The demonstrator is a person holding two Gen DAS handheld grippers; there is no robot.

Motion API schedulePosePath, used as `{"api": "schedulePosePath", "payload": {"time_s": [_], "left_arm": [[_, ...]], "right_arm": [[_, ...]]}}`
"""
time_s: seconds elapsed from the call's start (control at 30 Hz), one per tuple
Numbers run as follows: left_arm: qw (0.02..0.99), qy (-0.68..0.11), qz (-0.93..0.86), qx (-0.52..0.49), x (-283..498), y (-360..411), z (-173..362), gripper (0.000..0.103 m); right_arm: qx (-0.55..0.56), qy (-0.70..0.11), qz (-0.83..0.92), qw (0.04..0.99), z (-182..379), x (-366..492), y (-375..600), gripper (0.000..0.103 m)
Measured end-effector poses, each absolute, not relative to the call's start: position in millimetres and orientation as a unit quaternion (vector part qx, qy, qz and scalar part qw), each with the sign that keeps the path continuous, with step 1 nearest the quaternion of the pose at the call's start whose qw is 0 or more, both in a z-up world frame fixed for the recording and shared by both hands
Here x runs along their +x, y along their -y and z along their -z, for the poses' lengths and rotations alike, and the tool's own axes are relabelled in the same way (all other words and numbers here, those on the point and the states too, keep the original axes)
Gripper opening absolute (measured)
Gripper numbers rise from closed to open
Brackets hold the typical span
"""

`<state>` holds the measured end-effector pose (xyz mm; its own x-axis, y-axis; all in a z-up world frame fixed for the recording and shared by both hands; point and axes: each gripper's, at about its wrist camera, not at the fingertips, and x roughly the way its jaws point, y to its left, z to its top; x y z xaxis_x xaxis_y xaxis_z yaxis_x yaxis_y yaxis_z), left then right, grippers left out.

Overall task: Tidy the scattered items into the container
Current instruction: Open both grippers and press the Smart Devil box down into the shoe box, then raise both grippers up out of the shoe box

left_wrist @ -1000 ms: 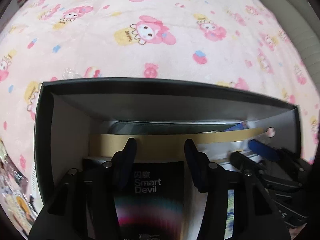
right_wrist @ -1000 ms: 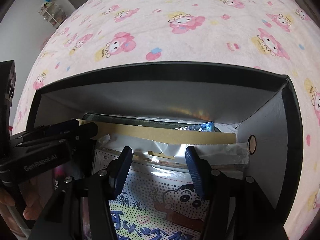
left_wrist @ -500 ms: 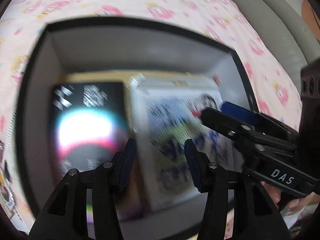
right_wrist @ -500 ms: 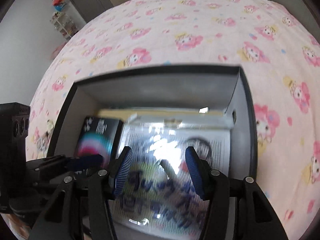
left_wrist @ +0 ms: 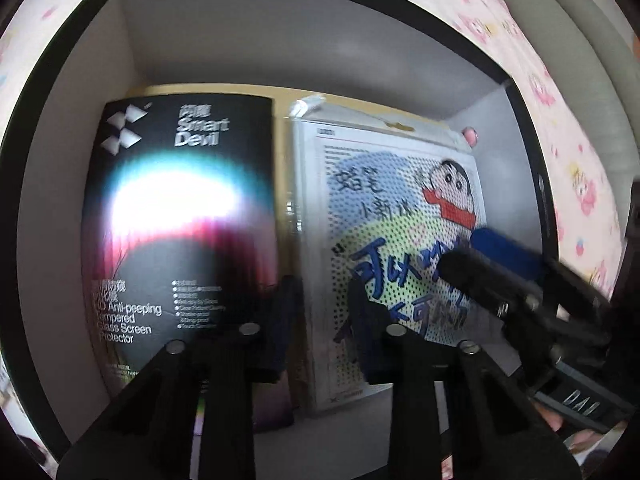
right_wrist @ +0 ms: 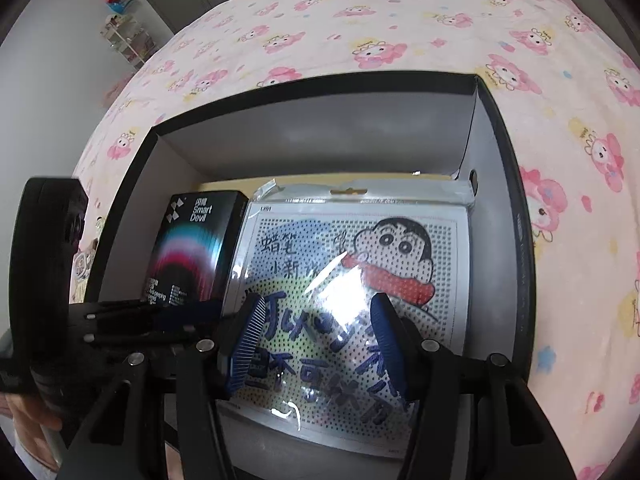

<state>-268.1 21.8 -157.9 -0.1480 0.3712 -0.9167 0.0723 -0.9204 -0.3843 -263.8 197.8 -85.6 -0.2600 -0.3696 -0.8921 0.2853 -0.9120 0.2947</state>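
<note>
a black box (right_wrist: 520,216) with pale inner walls sits on the pink blanket (right_wrist: 360,20). two items lie flat inside, side by side: one black carton (right_wrist: 196,248) and one bagged cartoon card (right_wrist: 360,280). left gripper (left_wrist: 320,308) closing on nothing; right gripper (right_wrist: 316,344) open, empty.

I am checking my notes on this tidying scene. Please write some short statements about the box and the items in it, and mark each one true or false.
1. The black Smart Devil box lies inside the container. True.
2. The cartoon bead-kit packet lies left of the Smart Devil box in the right wrist view. False: it lies to its right.
3. The right gripper clamps the packet. False: its fingers stand apart above it, holding nothing.
4. The container rests on a pink patterned blanket. True.
5. The left gripper holds the Smart Devil box. False: its jaws are closing with nothing between them.
</note>
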Motion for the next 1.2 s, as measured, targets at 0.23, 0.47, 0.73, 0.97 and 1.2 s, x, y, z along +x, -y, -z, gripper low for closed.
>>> {"api": "schedulePosePath", "payload": {"time_s": [0.23, 0.47, 0.73, 0.97, 1.2], "left_arm": [[0.099, 0.154, -0.739, -0.649, -271.8, -33.5, 155.1, 0.029], [0.131, 0.186, -0.734, -0.64, -279.5, -21.4, 141.2, 0.032], [0.059, 0.165, -0.781, -0.599, -312.8, 10.0, 119.5, 0.033], [0.005, 0.106, -0.793, -0.6, -354.8, 12.4, 127.2, 0.033], [-0.019, 0.093, -0.782, -0.616, -360.1, 13.3, 140.1, 0.033]], "right_arm": [[0.578, 0.03, 0.787, 0.212, 91.4, -251.7, -196.5, 0.05], [0.578, 0.041, 0.788, 0.211, 91.3, -258.7, -196.1, 0.049], [0.575, 0.033, 0.783, 0.234, 90.1, -280.3, -179.4, 0.049], [0.591, 0.056, 0.775, 0.216, 94.9, -310.1, -187.9, 0.049], [0.611, 0.043, 0.762, 0.209, 101.1, -307.7, -186.4, 0.049]]}}
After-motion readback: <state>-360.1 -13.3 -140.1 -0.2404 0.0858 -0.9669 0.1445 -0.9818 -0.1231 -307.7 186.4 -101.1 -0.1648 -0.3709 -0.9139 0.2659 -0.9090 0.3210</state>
